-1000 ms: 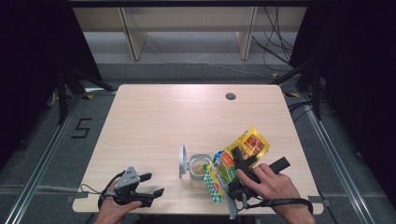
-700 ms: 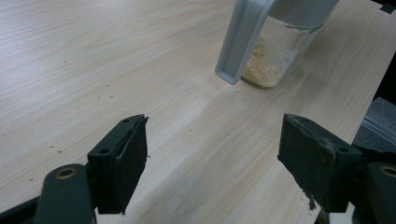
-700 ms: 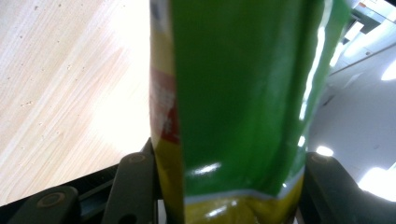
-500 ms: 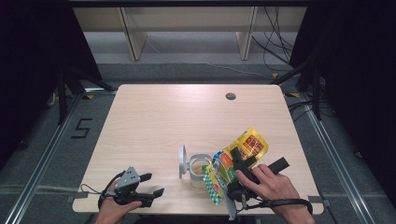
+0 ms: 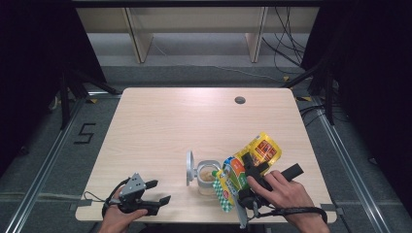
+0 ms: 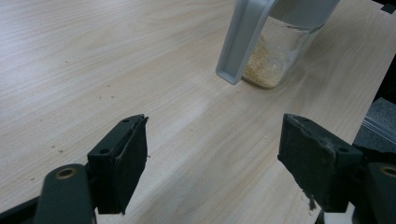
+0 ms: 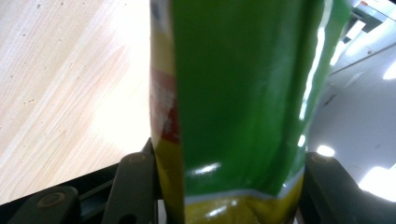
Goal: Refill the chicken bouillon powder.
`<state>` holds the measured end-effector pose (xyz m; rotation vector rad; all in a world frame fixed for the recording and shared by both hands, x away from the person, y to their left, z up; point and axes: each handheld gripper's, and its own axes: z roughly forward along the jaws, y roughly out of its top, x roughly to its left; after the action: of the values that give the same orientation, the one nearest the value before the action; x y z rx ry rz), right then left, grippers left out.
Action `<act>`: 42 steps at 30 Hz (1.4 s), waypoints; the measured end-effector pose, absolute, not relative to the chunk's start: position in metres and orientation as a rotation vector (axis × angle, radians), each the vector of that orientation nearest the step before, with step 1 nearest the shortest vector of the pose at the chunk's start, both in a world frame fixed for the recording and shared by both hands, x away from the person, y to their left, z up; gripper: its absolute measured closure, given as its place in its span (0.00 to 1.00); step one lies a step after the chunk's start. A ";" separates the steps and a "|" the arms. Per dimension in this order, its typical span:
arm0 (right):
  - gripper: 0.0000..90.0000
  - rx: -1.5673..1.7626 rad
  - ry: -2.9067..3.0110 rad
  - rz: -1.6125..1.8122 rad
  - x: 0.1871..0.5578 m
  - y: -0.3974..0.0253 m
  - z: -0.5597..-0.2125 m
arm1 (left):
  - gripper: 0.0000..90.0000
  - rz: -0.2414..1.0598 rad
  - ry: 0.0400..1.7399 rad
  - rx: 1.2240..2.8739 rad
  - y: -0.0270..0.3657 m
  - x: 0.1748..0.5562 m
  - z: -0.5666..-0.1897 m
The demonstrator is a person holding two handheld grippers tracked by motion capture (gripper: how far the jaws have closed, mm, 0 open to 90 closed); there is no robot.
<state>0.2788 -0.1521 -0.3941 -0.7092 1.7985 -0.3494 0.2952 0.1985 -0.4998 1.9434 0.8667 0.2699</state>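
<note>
The right hand (image 5: 284,189) comes from the near edge and its right gripper (image 5: 248,187) clamps the snack bag (image 5: 245,170), tilted with its long axis from upper right down to the clear jar (image 5: 208,175), while the left gripper (image 5: 145,196) rests wide open, well left of the jar
</note>
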 end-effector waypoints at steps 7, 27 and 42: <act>0.63 -0.727 1.803 -0.337 0.279 -0.148 -0.395 | 0.26 0.275 0.854 1.958 0.200 0.296 -0.499; 0.63 -0.696 1.800 -0.332 0.279 -0.153 -0.396 | 0.26 0.282 0.845 1.974 0.200 0.296 -0.499; 0.63 -0.697 1.810 -0.339 0.278 -0.153 -0.396 | 0.26 0.271 0.865 1.961 0.199 0.295 -0.499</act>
<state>0.2785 -0.1534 -0.3956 -0.6969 1.8100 -0.3395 0.2948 0.1993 -0.4985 1.9613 0.8653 0.2713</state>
